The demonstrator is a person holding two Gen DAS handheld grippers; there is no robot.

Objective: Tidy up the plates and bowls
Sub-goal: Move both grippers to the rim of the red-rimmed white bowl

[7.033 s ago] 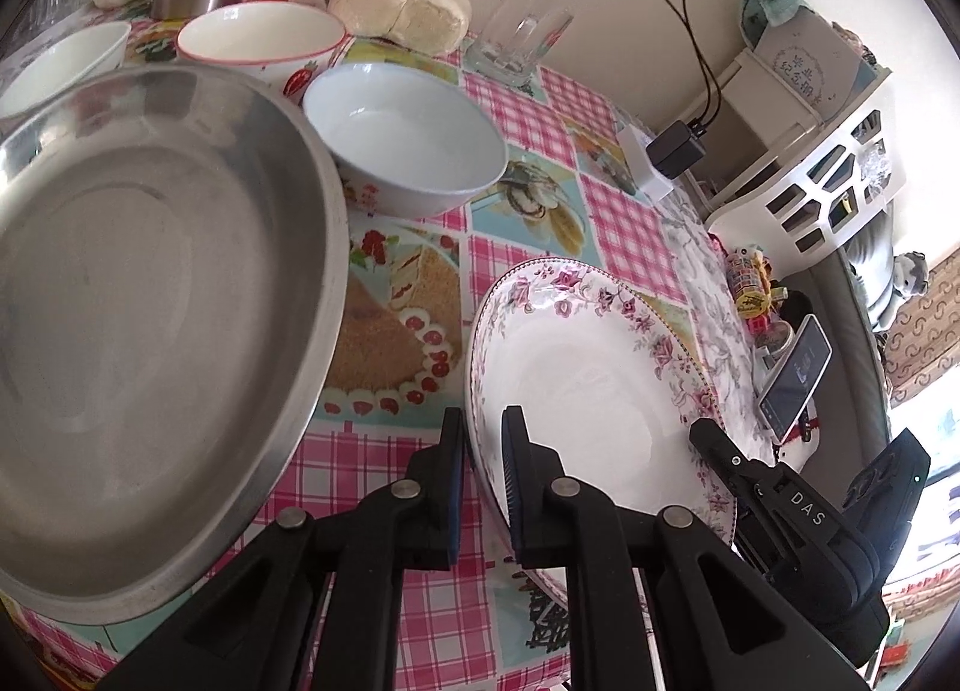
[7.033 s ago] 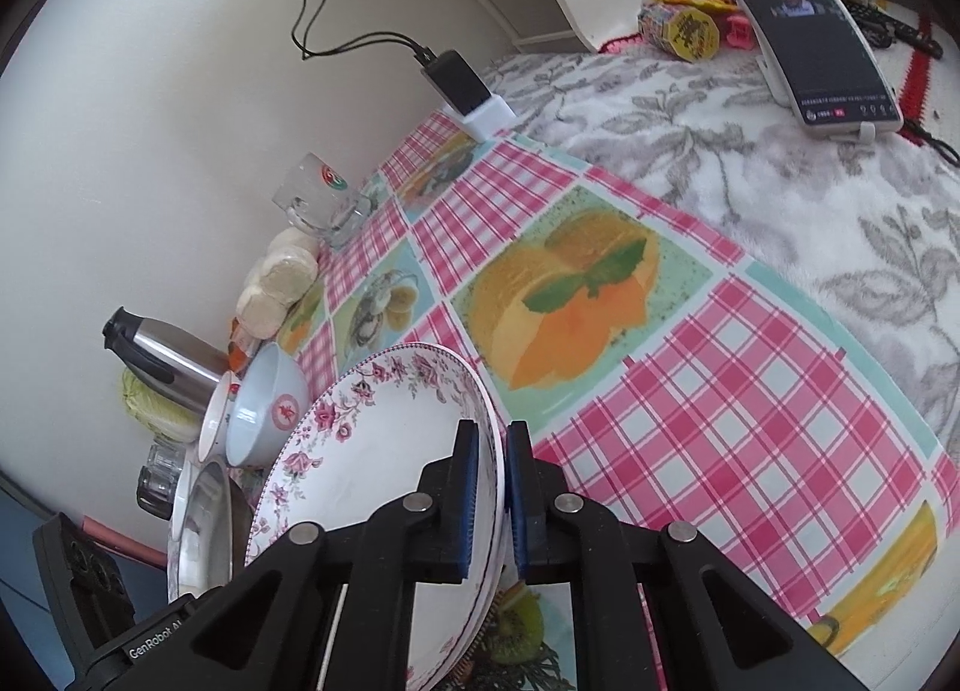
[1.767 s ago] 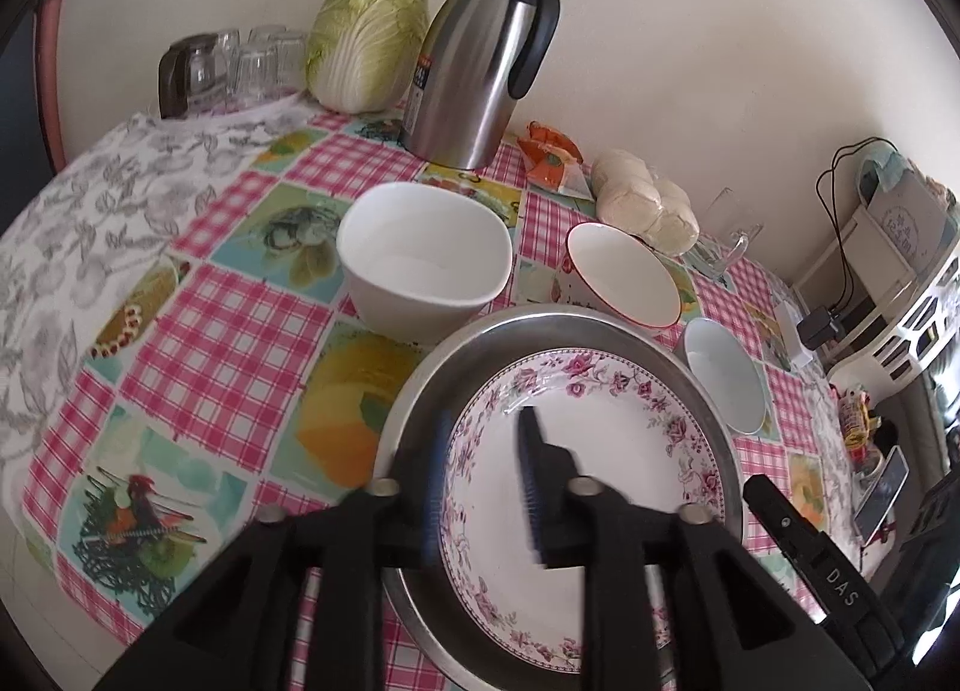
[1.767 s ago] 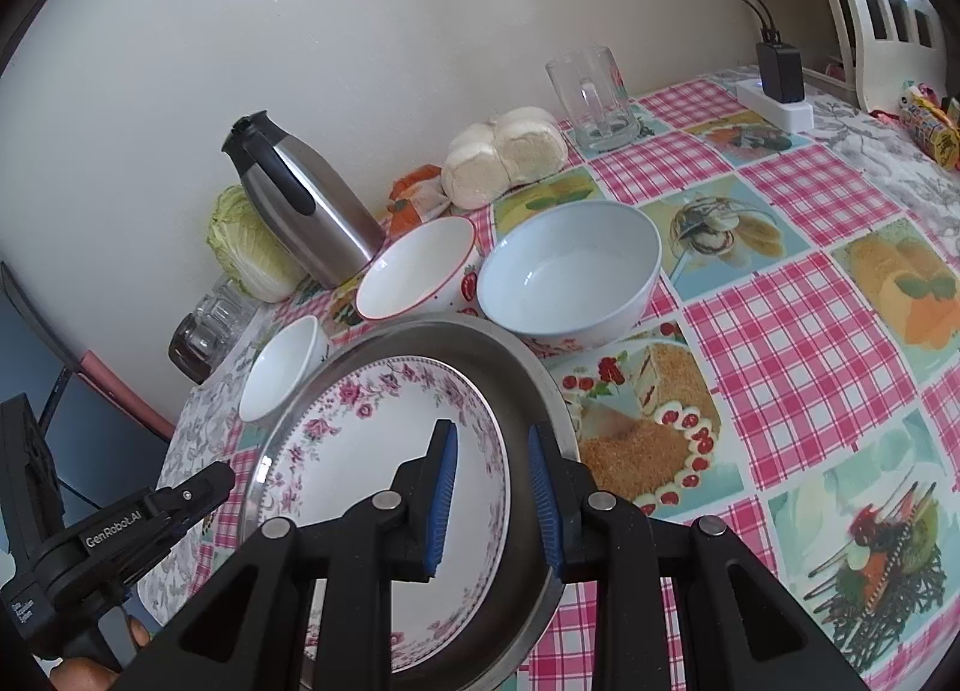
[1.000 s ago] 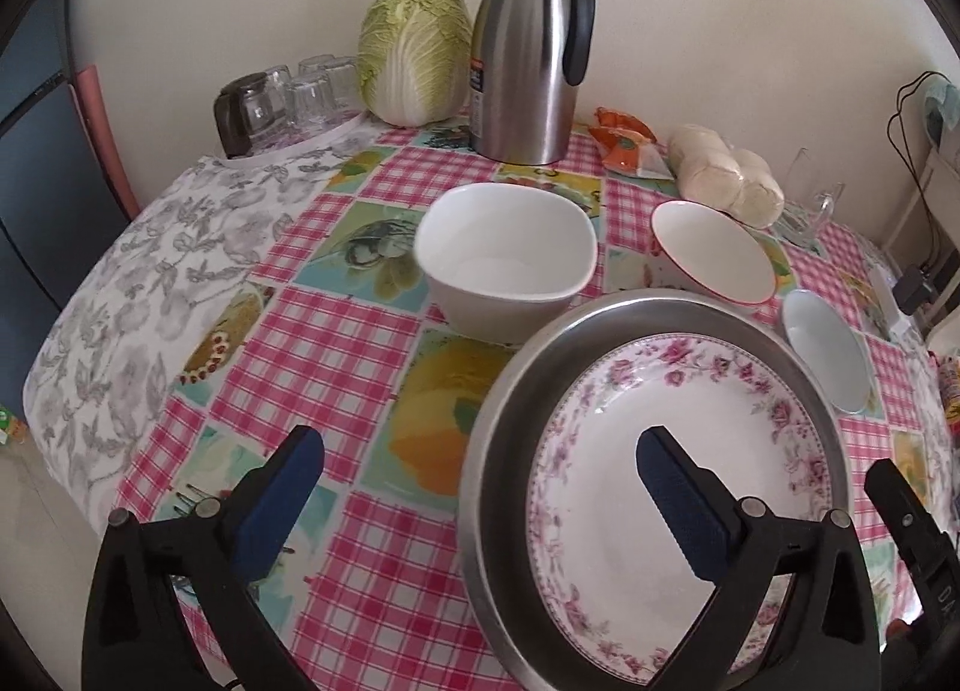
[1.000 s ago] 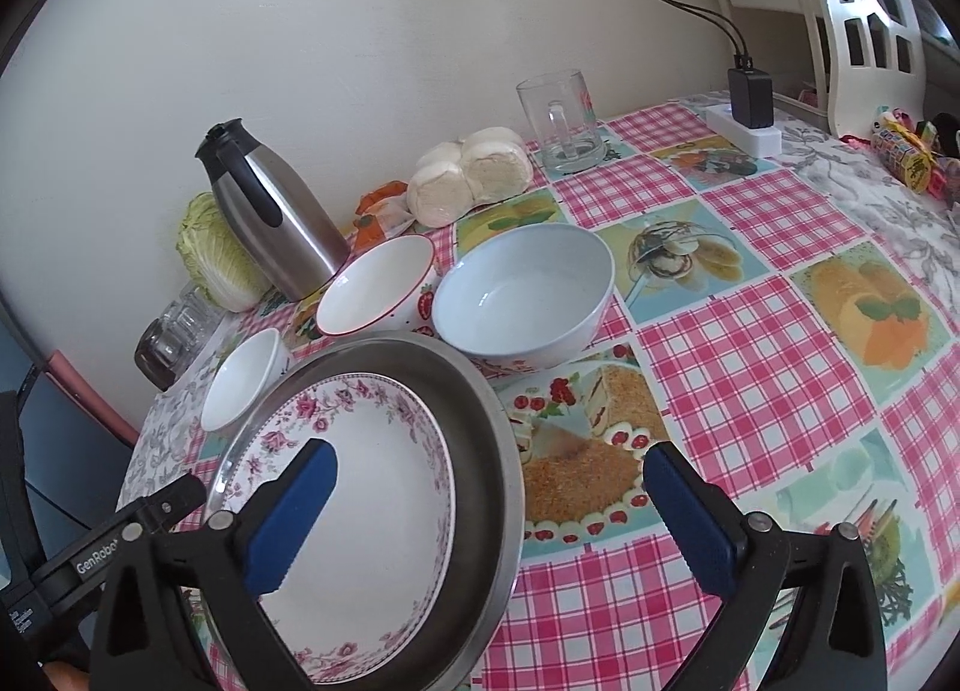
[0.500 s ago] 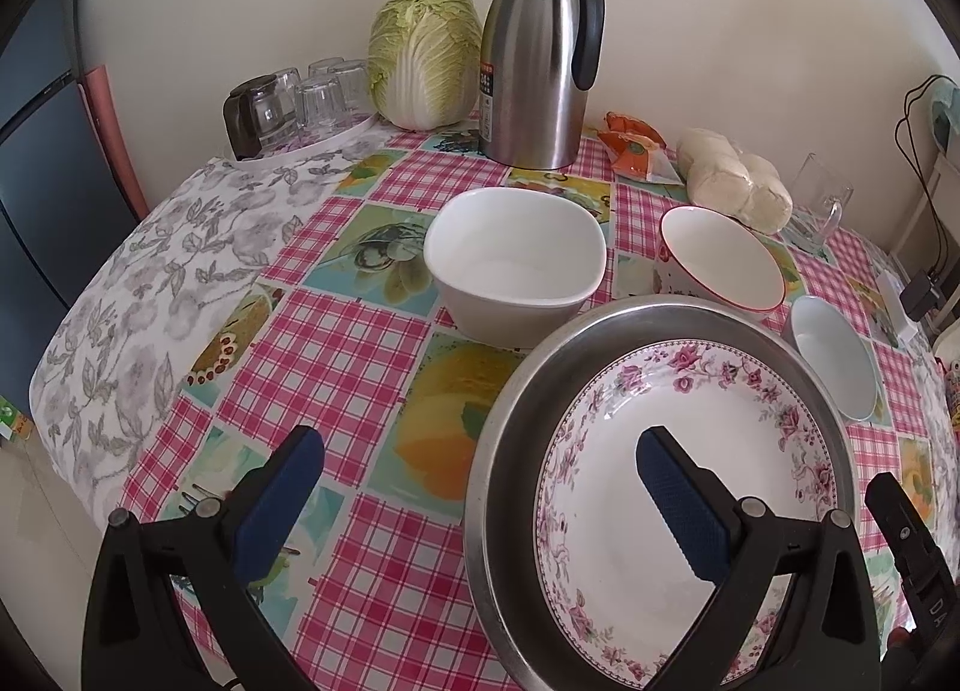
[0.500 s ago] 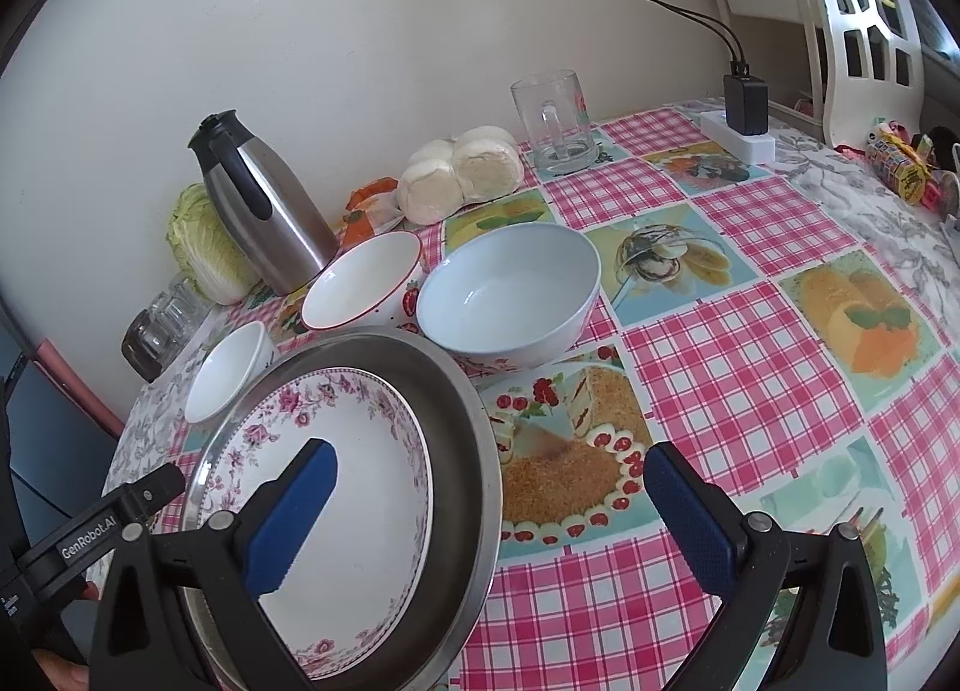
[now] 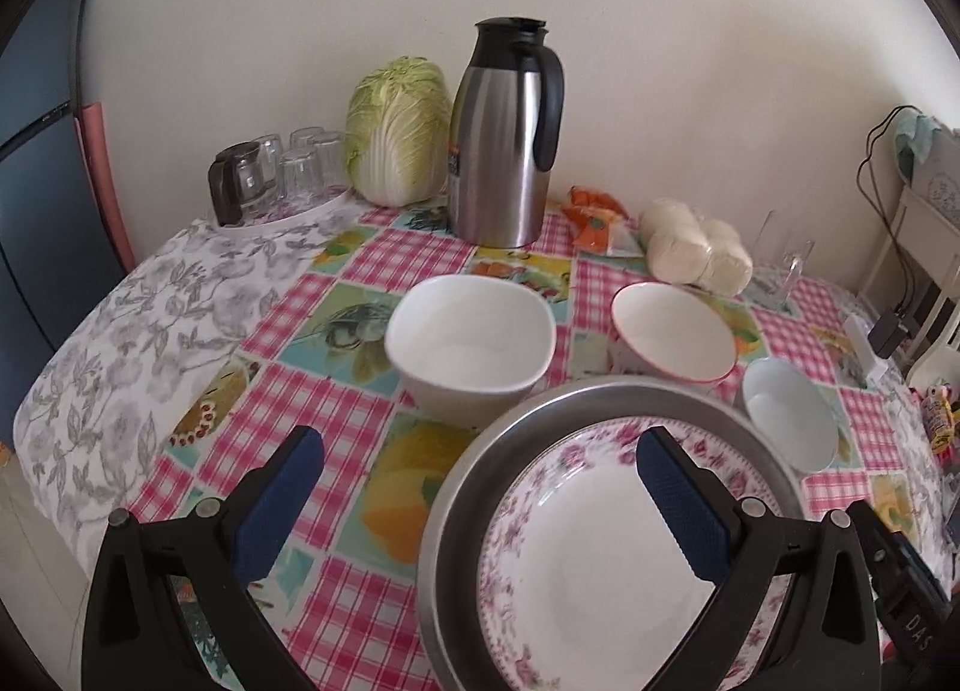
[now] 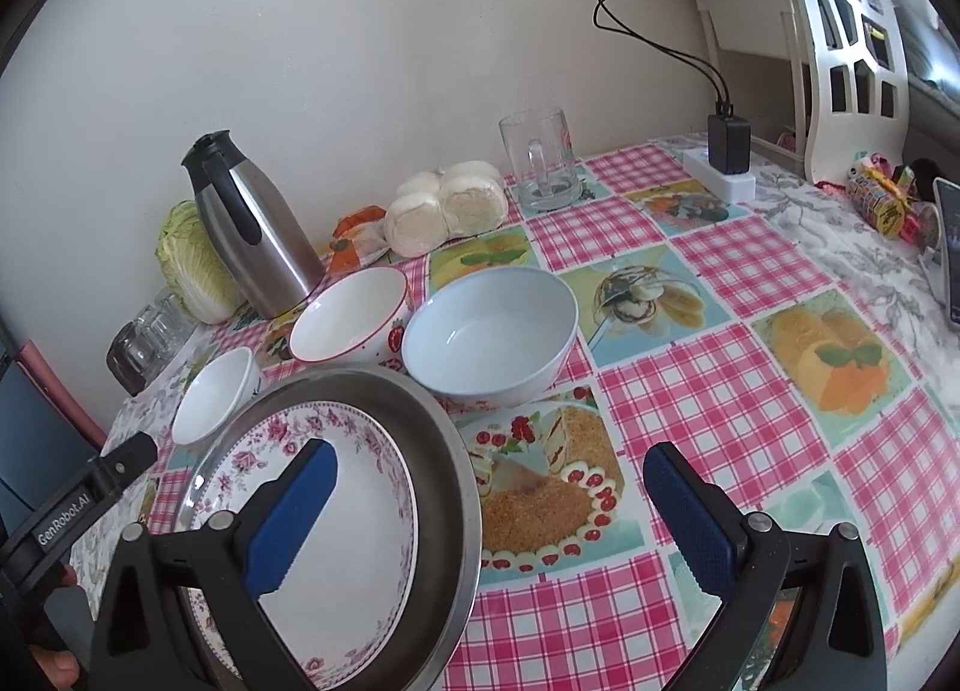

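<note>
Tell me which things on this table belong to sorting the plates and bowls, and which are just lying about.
Job: floral plate, steel pan, square white bowl, red-rimmed bowl, pale blue bowl.

Lying about: thermos jug, cabbage, buns, glass mug.

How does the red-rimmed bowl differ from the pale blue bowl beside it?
The red-rimmed bowl is smaller, white, with strawberry prints outside; the pale blue bowl is wider and plain. The red-rimmed bowl stands nearer the steel jug. Both are upright, empty, untouched.
</note>
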